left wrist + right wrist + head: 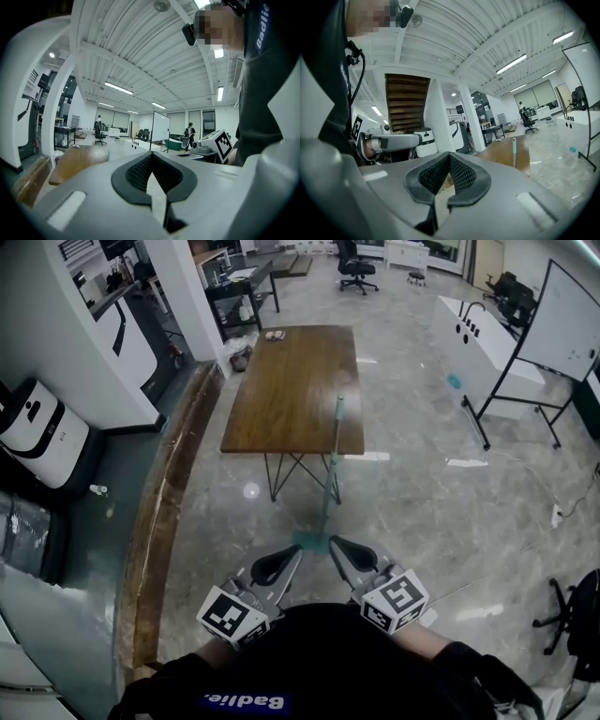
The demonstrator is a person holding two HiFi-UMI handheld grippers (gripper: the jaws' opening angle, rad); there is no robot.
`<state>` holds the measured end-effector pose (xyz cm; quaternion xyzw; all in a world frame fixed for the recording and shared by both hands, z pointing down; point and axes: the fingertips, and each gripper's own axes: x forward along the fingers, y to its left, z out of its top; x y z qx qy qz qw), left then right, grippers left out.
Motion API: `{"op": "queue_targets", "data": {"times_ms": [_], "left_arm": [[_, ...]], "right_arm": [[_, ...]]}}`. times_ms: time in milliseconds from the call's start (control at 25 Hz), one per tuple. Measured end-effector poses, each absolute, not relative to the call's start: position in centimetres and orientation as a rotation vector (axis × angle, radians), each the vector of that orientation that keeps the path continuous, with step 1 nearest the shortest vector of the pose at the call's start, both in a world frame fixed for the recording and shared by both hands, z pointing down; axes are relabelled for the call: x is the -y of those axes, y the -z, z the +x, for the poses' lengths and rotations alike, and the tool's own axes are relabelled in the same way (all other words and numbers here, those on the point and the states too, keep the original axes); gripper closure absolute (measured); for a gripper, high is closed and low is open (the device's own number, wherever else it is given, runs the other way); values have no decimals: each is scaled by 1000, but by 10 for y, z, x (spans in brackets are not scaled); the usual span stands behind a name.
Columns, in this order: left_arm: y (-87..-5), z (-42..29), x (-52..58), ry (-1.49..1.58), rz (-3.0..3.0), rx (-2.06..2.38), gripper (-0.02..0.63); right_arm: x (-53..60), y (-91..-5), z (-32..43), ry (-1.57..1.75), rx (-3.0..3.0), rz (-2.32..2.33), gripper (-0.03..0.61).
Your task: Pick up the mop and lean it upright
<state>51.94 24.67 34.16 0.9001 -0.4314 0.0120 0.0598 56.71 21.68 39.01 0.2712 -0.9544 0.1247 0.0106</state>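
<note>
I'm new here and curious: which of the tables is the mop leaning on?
The mop leans on the brown wooden table, not the white counter by the whiteboard.

- Floor [422,512]: glossy grey marble pattern, reflecting lights.
- Wooden table [295,381]: long, thin metal legs, centre.
- Whiteboard [562,320]: on stand, right.
- Office chair [356,268]: black, far end.
- Ceiling strip lights [118,88]: lit.
</note>
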Motion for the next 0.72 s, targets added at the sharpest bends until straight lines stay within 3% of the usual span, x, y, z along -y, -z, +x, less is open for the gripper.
{"op": "queue_targets", "data": {"times_ms": [440, 720], "left_arm": [[-352, 475, -236, -29, 2672, 1369, 594], [-352, 402, -201, 33, 2695, 1292, 594]], "right_arm": [[-204, -409, 523, -410, 2953, 775, 574], [-176, -409, 459, -386, 2884, 869, 574]]}}
